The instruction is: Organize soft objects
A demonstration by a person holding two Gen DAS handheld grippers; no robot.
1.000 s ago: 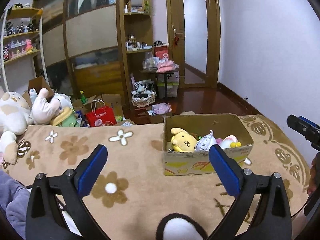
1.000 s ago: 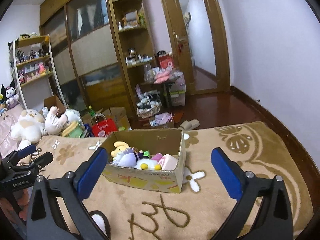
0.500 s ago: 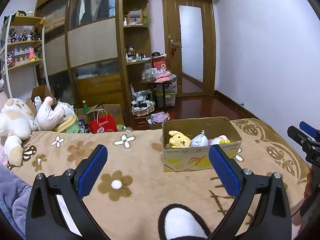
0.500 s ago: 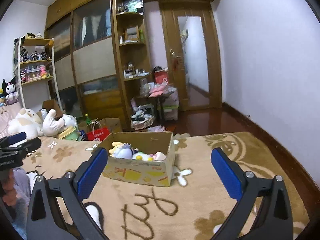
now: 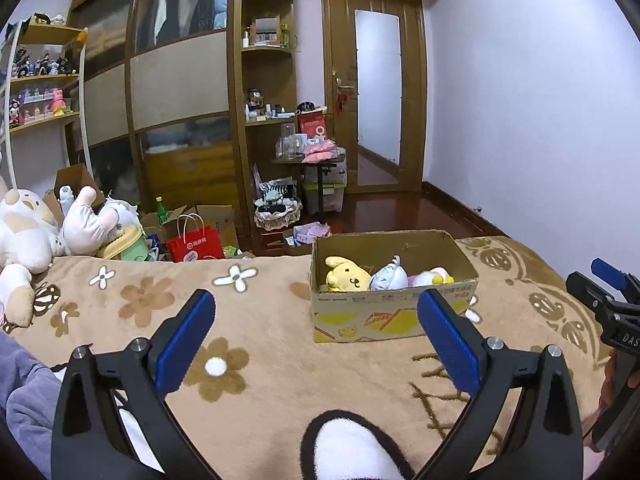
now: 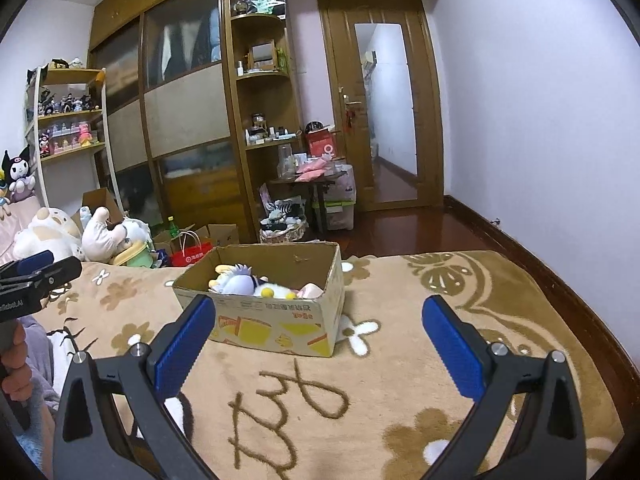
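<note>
A cardboard box [image 5: 394,322] sits on the beige flowered blanket [image 5: 260,328]; it also shows in the right wrist view [image 6: 276,326]. Inside lie a yellow plush [image 5: 346,278], a pale purple plush [image 5: 388,279] and a pink and white plush [image 5: 434,278]. My left gripper [image 5: 316,338] is open and empty, held back from the box. My right gripper [image 6: 318,340] is open and empty, also short of the box. A black and white plush [image 5: 352,452] lies just under the left gripper.
Big plush toys [image 5: 24,232] lie at the blanket's far left. Beyond the bed edge stand a red bag [image 5: 196,244], boxes, a basket [image 5: 278,212] and a wardrobe. A wall runs along the right. Purple clothing [image 5: 24,400] is at lower left.
Both grippers have drawn back and risen from the box, which now looks smaller and farther. Both stay open and empty.
</note>
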